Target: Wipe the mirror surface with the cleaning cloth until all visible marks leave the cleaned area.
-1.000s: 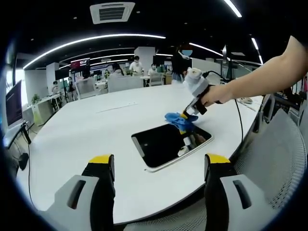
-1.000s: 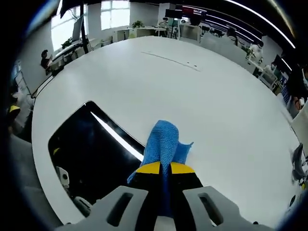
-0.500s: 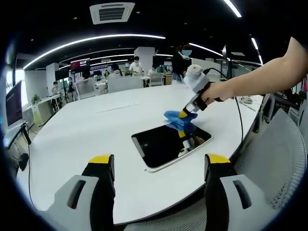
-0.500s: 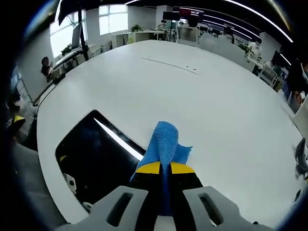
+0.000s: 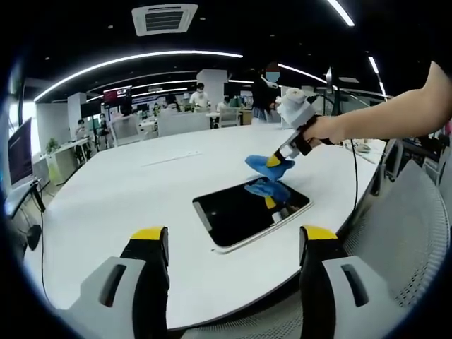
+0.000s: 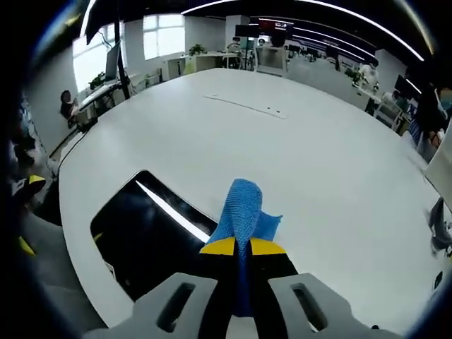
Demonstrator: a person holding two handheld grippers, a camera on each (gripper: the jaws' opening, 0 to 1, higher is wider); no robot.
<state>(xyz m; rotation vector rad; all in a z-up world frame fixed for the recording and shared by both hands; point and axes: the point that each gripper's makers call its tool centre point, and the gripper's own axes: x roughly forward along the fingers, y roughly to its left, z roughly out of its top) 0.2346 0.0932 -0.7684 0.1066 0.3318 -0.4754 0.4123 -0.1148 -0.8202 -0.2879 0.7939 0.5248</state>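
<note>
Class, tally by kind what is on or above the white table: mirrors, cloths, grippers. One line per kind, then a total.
Dark rectangular mirror: 1
Blue cleaning cloth: 1
Yellow-tipped grippers: 2, left gripper and right gripper
Total: 4

The right gripper [image 5: 275,162] is clamped tight on the blue cloth [image 6: 241,210], held up off the mirror [image 5: 247,210] above its far edge, with the person's bare forearm [image 5: 395,113] stretched out behind it. The left gripper [image 5: 229,244] sits wide open on the mirror's near side.

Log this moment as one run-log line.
right tongs: shut on blue cloth | cloth: lifted off mirror, reflected in it | left tongs: open, empty | mirror: flat on white table
</note>
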